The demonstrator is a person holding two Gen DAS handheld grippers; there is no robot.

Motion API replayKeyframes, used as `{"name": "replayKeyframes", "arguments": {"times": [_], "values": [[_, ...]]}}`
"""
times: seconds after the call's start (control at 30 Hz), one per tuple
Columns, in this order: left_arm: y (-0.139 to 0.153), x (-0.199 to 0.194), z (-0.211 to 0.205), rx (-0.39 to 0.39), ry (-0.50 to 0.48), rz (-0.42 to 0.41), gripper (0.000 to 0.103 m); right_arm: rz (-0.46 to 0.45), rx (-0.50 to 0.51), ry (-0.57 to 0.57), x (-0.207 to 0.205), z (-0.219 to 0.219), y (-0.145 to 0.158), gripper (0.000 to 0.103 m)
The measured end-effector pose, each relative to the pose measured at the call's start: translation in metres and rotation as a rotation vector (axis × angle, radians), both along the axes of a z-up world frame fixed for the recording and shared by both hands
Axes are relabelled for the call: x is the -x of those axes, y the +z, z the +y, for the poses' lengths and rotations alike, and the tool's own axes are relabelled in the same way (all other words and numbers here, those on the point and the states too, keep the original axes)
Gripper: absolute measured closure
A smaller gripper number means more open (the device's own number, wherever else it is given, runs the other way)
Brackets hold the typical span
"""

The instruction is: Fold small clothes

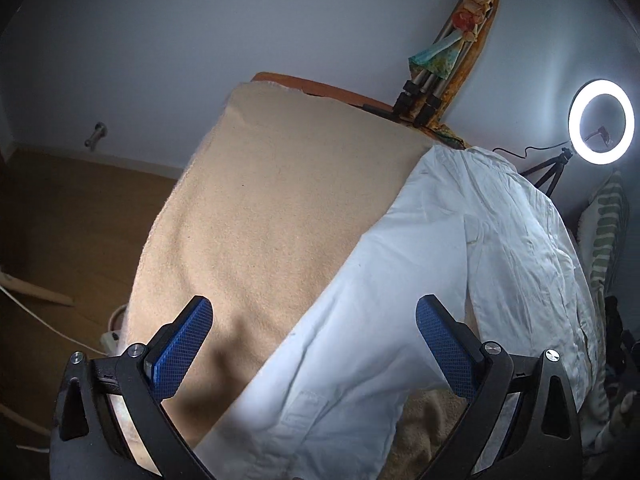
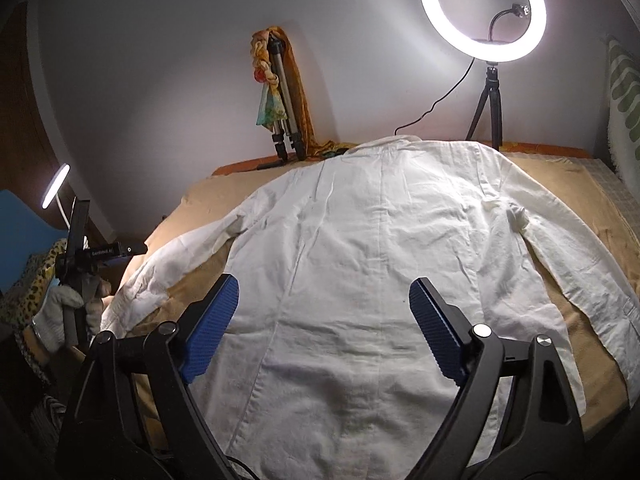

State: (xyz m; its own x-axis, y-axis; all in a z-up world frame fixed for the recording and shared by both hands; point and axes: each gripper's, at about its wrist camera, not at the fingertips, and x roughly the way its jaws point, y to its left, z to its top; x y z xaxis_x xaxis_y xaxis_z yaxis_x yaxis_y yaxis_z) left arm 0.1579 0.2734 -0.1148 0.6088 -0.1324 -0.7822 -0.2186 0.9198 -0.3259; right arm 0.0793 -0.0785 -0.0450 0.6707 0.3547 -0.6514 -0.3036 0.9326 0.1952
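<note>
White shirt (image 2: pixel 360 260) lies flat on the surface (image 1: pixel 260 200), both grippers (image 1: pixel 314 340) (image 2: pixel 324 316) wide open, empty — pinch that left cuff (image 2: pixel 136 292) cleanly, fold inward.

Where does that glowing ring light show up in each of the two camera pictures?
Left wrist view: the ring light sits at the far right edge, beyond the white shirt.
Right wrist view: the ring light is at the top right, on its small tripod behind the shirt's collar.
Shared landmark: the folded tripod leaning on the wall.
</note>
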Motion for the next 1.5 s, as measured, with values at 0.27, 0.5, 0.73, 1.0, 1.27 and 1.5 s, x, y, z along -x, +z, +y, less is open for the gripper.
{"name": "replayKeyframes", "arguments": {"times": [0.27,0.5,0.73,1.0,1.27,1.5], "values": [[-0.024,-0.015,0.014,0.208,-0.008,0.063,0.009,0.009,0.021,-0.002,0.0,0.0,-0.005,0.013],[-0.022,-0.017,0.002,0.245,-0.081,0.048,0.087,-0.024,0.057,0.016,0.004,0.01,0.0,0.013],[-0.005,-0.015,-0.018,0.227,-0.149,-0.016,0.1,-0.037,0.068,0.008,0.007,0.009,0.002,0.013],[0.031,-0.009,-0.06,0.284,-0.227,-0.108,0.101,-0.037,0.064,-0.008,0.008,0.003,0.003,0.013],[0.039,-0.017,-0.146,0.289,-0.398,-0.085,0.102,-0.047,0.072,-0.006,0.01,0.003,0.005,0.013],[0.018,-0.021,-0.21,0.184,-0.518,0.027,0.095,-0.055,0.085,-0.024,0.01,-0.004,0.006,0.013]]}}
